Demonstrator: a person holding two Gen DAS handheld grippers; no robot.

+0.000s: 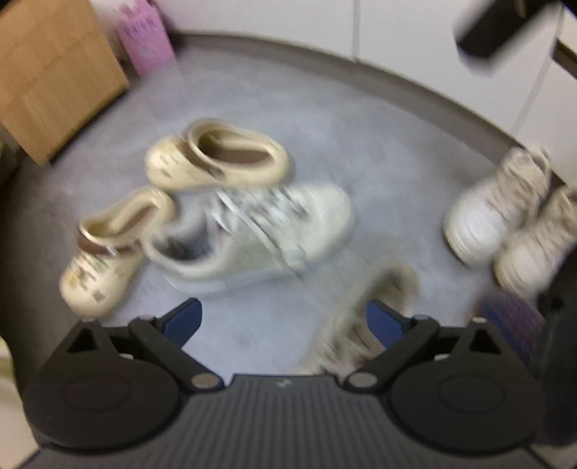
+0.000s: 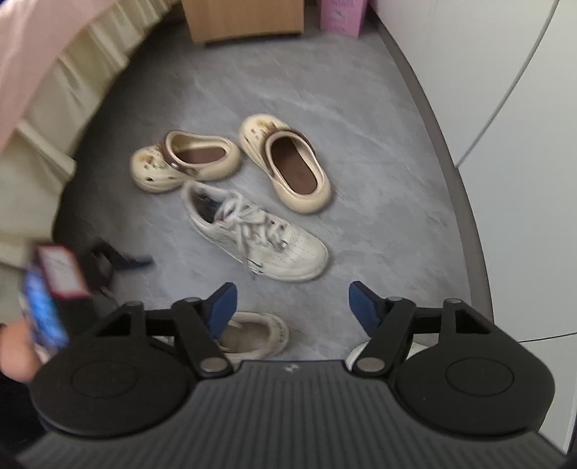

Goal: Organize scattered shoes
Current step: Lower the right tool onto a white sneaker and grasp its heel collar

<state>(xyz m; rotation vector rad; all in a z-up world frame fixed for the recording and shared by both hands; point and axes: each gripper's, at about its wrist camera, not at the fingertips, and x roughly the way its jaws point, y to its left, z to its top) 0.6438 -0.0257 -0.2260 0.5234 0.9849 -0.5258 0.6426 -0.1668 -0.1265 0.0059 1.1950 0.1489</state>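
Two cream clogs with brown straps lie on the grey floor: one [image 2: 184,162] on the left, one [image 2: 288,166] on the right. A white laced sneaker [image 2: 259,234] lies just in front of them. In the blurred left wrist view the clogs [image 1: 220,158] [image 1: 108,249] and the sneaker [image 1: 259,234] show again. My left gripper [image 1: 285,317] is open, a beige shoe [image 1: 360,324] beside its right finger. My right gripper [image 2: 290,306] is open above the floor, a beige shoe [image 2: 252,335] under its left finger.
A pair of white sneakers [image 1: 505,223] stands at the right by the white cupboards [image 1: 432,36]. A cardboard box [image 2: 245,18] and a pink box [image 2: 342,16] stand at the back. A person's sleeve [image 2: 43,65] and hand [image 2: 14,357] are at the left.
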